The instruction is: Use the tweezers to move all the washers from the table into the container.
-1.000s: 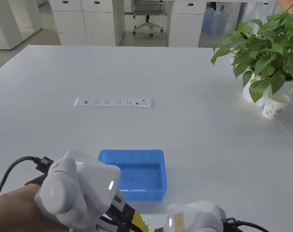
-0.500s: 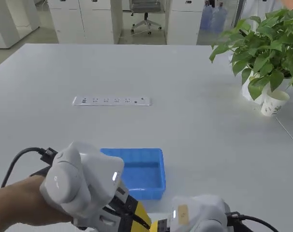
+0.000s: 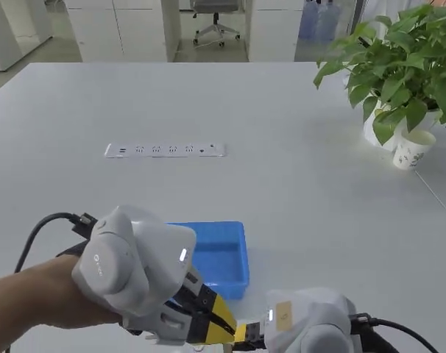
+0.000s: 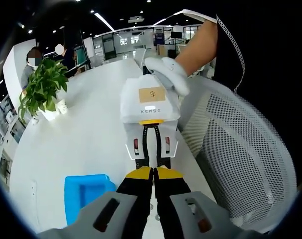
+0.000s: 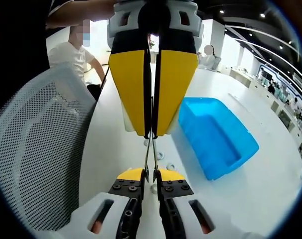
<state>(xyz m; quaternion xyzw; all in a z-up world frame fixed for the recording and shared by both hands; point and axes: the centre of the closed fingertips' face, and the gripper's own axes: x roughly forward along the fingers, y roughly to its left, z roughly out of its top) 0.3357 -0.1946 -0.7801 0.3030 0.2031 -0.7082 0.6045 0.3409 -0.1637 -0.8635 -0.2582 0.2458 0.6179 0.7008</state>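
Tweezers [image 5: 150, 154] pinched at both ends, left claw [image 5: 152, 135] facing right claw [image 5: 151, 175] tip to tip beside the blue container [image 5: 218, 137].

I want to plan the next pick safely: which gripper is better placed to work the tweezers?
Left, probably: the left gripper is shut on the tweezers, close to washers beside the container.

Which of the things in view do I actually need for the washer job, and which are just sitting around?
For the job: tweezers, held by the left gripper; washers on the table; blue container.
Just lying about: power strip; potted plant; paper cup; mesh chair.
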